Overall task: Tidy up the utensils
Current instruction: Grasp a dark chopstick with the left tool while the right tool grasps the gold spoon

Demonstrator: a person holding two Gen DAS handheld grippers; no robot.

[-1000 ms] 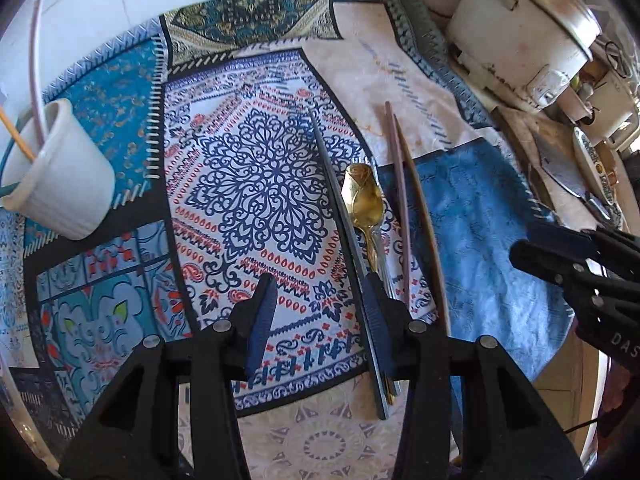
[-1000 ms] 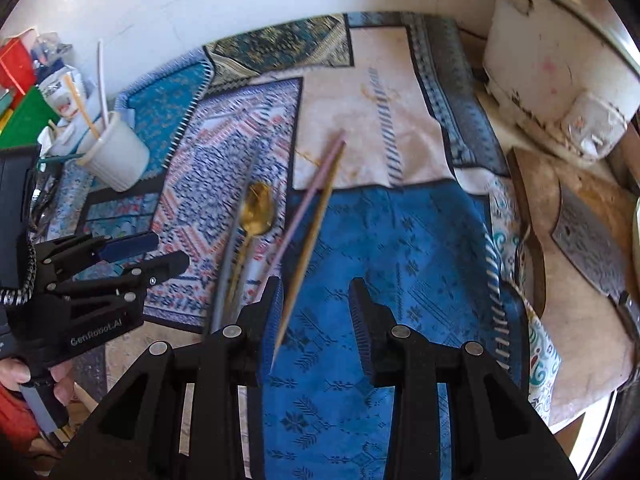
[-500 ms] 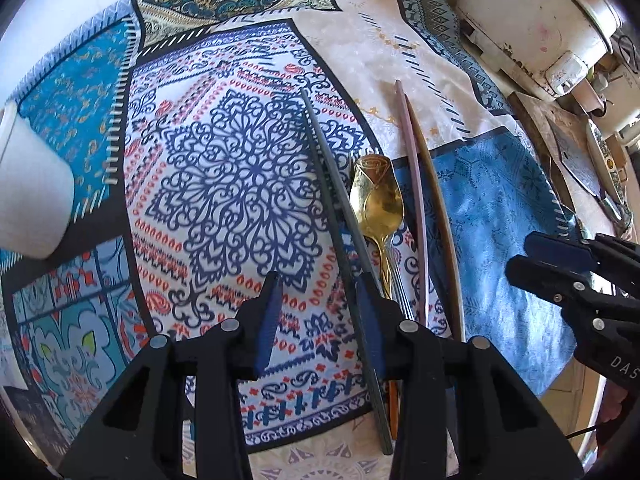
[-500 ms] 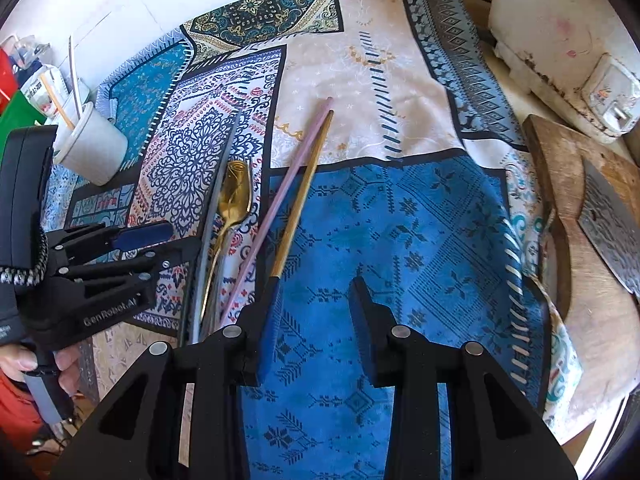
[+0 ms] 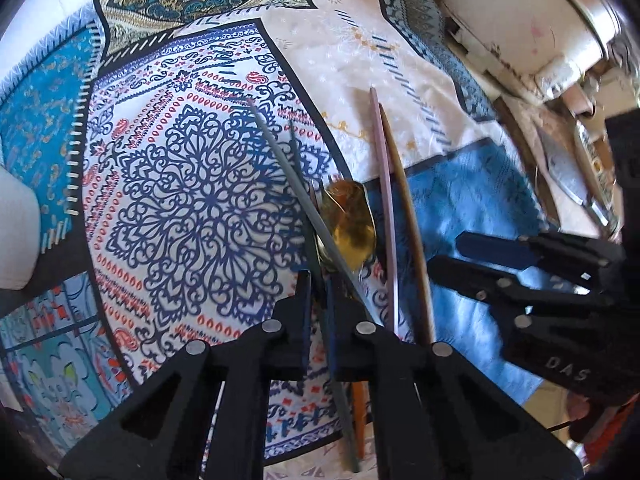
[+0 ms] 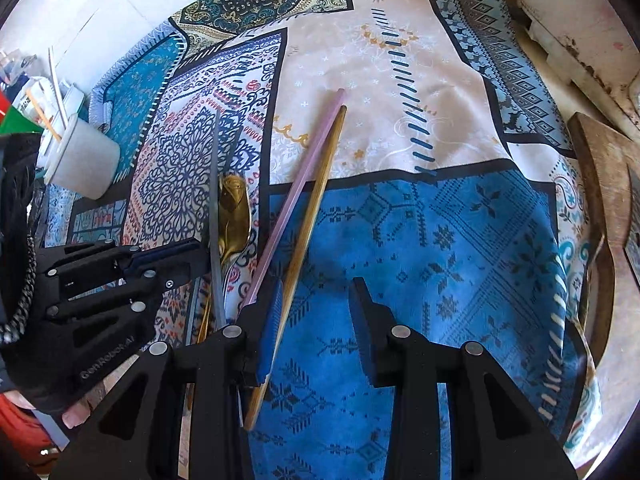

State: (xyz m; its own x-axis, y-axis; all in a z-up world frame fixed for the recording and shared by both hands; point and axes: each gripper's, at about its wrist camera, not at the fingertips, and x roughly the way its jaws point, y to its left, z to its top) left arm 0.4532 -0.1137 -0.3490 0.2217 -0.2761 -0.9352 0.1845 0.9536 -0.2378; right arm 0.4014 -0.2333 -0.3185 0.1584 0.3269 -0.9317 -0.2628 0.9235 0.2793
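**Utensils on a patchwork cloth, both claws low over them**

Cup [image 6: 82,162], white, stands at the far left of the bench on a teal patch of the patterned cloth [image 6: 420,236], with thin sticks rising from it. Right of it the left claw [image 5: 316,308] has just been closing and now pinches a grey chopstick [image 5: 294,196], its blue pads pressed on the lower part of the shaft; the stick runs up and away to the left over the navy lace medallion. A second dark stick shows beside it in the left wrist view, blurred; whether it is a twin chopstick or a shadow cannot be told. Just right of the grey chopstick lies a gold spoon [image 5: 352,228], bowl away from the cameras, its handle passing under the claw. Next come a pink chopstick [image 6: 296,188] and a wooden chopstick [image 6: 316,208], side by side and nearly touching, crossing from the cream patch onto the blue patch. The right claw [image 6: 316,320] stands partly open over the blue patch with nothing between its pads; its left pad sits against the wooden chopstick's lower end. At the far right a wooden board [image 6: 600,216] lies beside a worn white appliance [image 5: 532,20].
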